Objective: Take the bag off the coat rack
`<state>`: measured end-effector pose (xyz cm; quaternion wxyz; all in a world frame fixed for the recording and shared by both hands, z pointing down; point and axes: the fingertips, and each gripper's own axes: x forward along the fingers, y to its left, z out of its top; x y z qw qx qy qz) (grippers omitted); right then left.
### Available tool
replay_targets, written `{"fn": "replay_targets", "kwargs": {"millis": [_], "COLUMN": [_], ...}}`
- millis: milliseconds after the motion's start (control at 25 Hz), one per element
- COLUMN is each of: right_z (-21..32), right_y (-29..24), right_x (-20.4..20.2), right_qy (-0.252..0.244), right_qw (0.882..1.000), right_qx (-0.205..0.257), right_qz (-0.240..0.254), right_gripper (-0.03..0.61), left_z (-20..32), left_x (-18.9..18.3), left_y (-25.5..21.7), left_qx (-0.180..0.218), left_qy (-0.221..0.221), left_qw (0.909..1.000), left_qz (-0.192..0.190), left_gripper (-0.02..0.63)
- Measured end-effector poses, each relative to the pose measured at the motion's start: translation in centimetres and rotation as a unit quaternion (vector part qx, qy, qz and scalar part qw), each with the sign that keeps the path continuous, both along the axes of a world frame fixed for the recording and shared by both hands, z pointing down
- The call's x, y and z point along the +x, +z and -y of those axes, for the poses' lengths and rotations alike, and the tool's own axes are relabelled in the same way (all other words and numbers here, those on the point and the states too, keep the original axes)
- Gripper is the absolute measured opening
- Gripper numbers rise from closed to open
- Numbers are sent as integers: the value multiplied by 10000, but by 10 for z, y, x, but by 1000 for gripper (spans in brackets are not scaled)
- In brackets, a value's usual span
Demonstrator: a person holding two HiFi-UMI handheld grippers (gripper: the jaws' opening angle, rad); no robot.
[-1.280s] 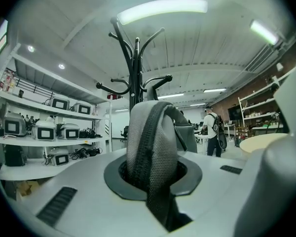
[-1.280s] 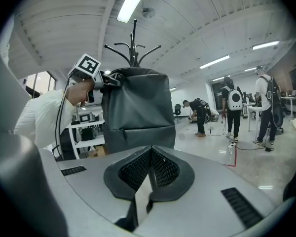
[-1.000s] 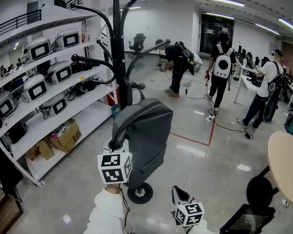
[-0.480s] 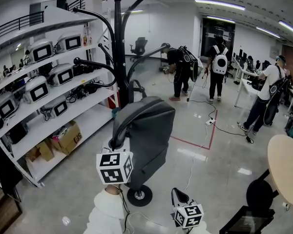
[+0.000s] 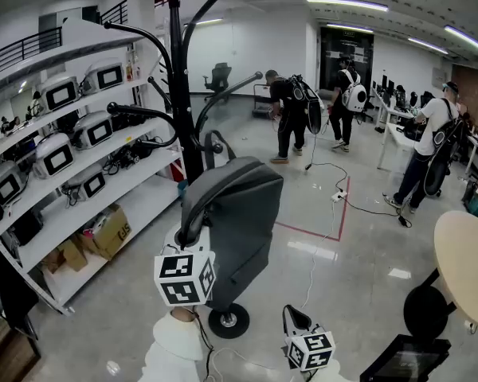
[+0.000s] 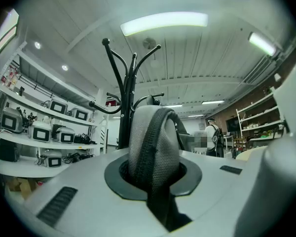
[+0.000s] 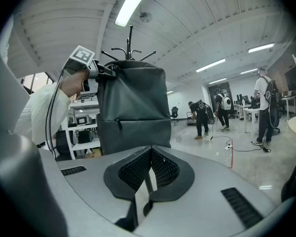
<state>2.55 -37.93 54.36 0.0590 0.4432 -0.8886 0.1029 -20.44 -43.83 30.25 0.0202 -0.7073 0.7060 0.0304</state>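
With left gripper (image 6: 153, 169) fingers pinching the grey fabric backpack (image 5: 240, 213) strap, right gripper (image 7: 149, 174) fingers closed empty, lift clear of the black metal coat rack (image 5: 182, 94).

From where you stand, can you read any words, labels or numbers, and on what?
No text here can be read.
Cardboard box low by the shelves: dark print, too blurred to read.
Marker cubes: black-and-white square patterns, no letters.

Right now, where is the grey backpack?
In the head view the backpack hangs left of centre, just in front of the coat rack, with its strap clamped in the left gripper.
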Motion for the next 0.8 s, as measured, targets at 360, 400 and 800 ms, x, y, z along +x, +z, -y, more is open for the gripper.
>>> {"fn": "replay_targets", "kwargs": {"millis": [360, 400, 800], "right_z": [-4, -4, -16], "right_y": [-3, -4, 1], "right_x": [-3, -4, 1], "right_qy": [-43, -37, 49], "right_qw": [10000, 10000, 10000], "right_qx": [35, 33, -7], "right_qz": [41, 41, 16], "right_gripper": [11, 11, 11], "left_z": [-19, -21, -51], "left_x": [21, 22, 48], "left_y": [-15, -15, 11], "left_qx": [167, 170, 17], "left_qy": [308, 337, 550], "left_qw": [9993, 9992, 9985], "left_qz": [-93, -109, 23], "left_gripper": [52, 52, 53]}}
